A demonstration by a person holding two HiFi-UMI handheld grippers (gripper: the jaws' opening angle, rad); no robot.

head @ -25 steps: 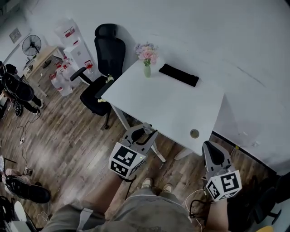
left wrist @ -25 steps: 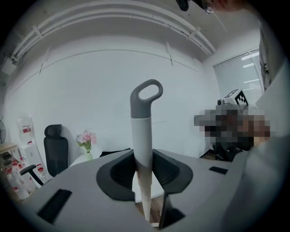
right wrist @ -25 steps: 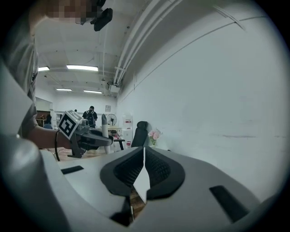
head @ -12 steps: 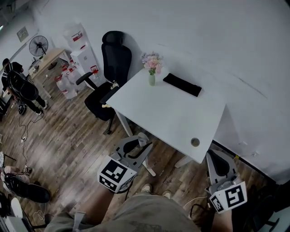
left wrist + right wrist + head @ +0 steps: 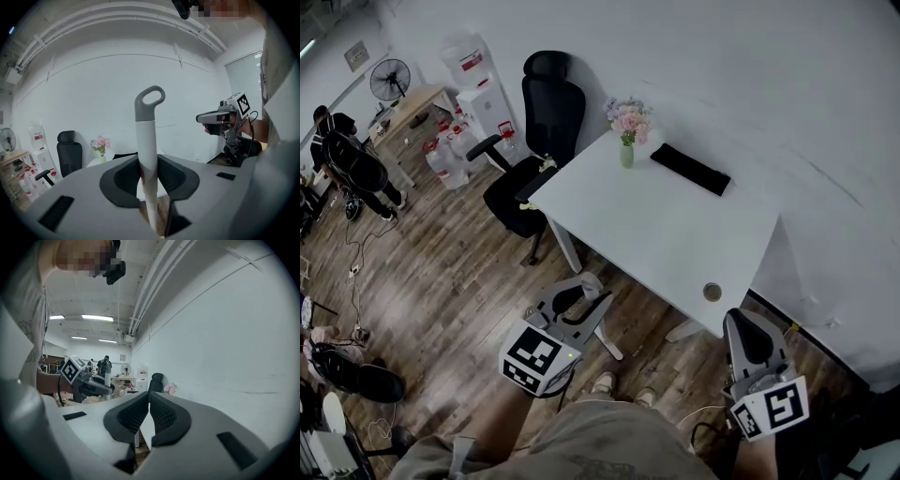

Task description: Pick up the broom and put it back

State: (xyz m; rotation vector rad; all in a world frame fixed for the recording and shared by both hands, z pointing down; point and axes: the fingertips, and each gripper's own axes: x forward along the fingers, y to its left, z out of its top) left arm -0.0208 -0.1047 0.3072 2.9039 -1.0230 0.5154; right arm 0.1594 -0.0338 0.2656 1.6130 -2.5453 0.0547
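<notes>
Broom (image 5: 146, 136): stands upright in the middle of the left gripper view. Its pole runs down between the fingers and out at the bottom edge, and its head is out of sight.
Look: a smooth white round pole, capped by a grey grip that ends in an open hanging loop at the top.
Left gripper (image 5: 149, 171): fingers closed on the white pole, a little below the grey cap; in the head view it sits at lower centre-left.
Right gripper (image 5: 148, 414): fingers pressed together with nothing between them, at the lower right of the head view.
Handling: probably light, stiff and long. The glossy pole looks likely to twist or slide in the pads, and the unseen head may swing like a pendulum.
Where to hold: the bare pole suits the pads. A lower grip, nearer the balance point, would likely steady it better.
Surroundings: a white surface (image 5: 675, 234) carrying a vase of flowers (image 5: 626, 127) at centre, and a black chair (image 5: 534, 141) at upper left.
</notes>
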